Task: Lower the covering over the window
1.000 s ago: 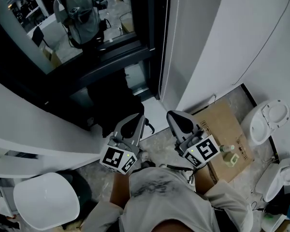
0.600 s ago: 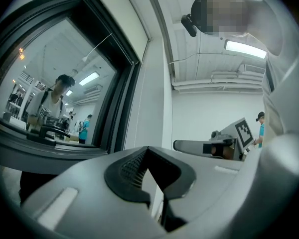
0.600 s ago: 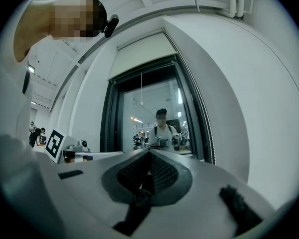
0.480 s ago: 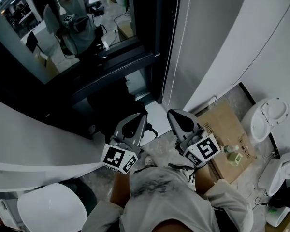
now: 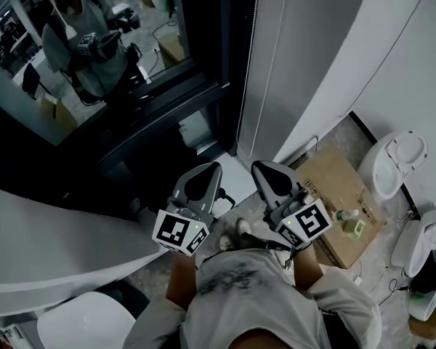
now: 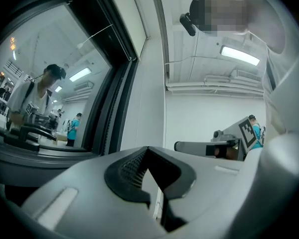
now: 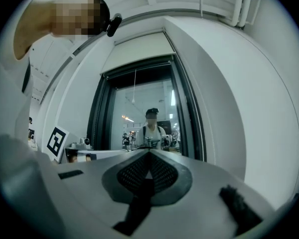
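- Both pairs of jaws are pressed together, with nothing in the left gripper [image 5: 202,173] or the right gripper [image 5: 267,174]
- The window [image 7: 144,118] glass is bare, and the blind [image 7: 138,48] sits high above and ahead of the right gripper; lowering looks all to do
- The blind runs level across the window top, and a thin cord [image 7: 135,83] hangs straight down

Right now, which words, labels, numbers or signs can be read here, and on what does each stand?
No text is readable.
On the cardboard box: dark print, too small to read.
On the left gripper and right gripper: square marker patterns only, no letters.
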### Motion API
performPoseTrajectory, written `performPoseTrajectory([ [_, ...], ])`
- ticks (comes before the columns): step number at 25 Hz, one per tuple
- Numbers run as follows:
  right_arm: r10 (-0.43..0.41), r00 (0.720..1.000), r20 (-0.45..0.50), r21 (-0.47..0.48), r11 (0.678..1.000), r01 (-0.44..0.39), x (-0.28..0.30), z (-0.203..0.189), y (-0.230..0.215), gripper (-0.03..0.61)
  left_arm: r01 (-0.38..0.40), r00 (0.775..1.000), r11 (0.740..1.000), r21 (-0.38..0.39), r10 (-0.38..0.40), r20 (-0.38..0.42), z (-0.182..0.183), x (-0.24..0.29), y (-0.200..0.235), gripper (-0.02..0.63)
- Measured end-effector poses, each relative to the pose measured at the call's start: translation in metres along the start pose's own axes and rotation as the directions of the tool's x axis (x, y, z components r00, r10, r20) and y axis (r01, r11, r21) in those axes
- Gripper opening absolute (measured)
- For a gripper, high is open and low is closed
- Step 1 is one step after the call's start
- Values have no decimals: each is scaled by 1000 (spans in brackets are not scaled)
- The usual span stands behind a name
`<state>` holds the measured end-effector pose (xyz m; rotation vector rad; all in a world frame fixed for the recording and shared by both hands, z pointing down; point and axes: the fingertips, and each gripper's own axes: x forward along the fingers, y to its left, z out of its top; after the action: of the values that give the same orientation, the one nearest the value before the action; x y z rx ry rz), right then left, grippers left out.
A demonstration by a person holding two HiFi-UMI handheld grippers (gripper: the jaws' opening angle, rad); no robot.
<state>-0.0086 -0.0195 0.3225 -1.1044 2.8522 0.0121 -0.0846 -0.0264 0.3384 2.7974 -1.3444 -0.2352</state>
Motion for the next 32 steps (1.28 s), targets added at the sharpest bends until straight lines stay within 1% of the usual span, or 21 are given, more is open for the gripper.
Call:
performPoseTrajectory([
  [6,-26,1000,5,-14,1000,26,12,0,-24,15,20,1000,1000,15,-20,8,0,31,14,5],
  [17,-32,999,7,-7,999,32,31,-6,-74,15,13,1000,999,35,-13,-8,-12,90,37,5],
  [21,-29,1000,3,1,1000,29,35,-10,-86,15,-1,1000,999,41,2,-16,-15,109,47,6],
  [28,-28,1000,0,14,1000,28,41,-16,-103,16,1,999,998,56,1,-33,-23,142,60,6],
  [32,-18,1000,19,33,999,18,47,-14,-109,15,5,999,998,61,-3,-39,-26,161,68,9],
])
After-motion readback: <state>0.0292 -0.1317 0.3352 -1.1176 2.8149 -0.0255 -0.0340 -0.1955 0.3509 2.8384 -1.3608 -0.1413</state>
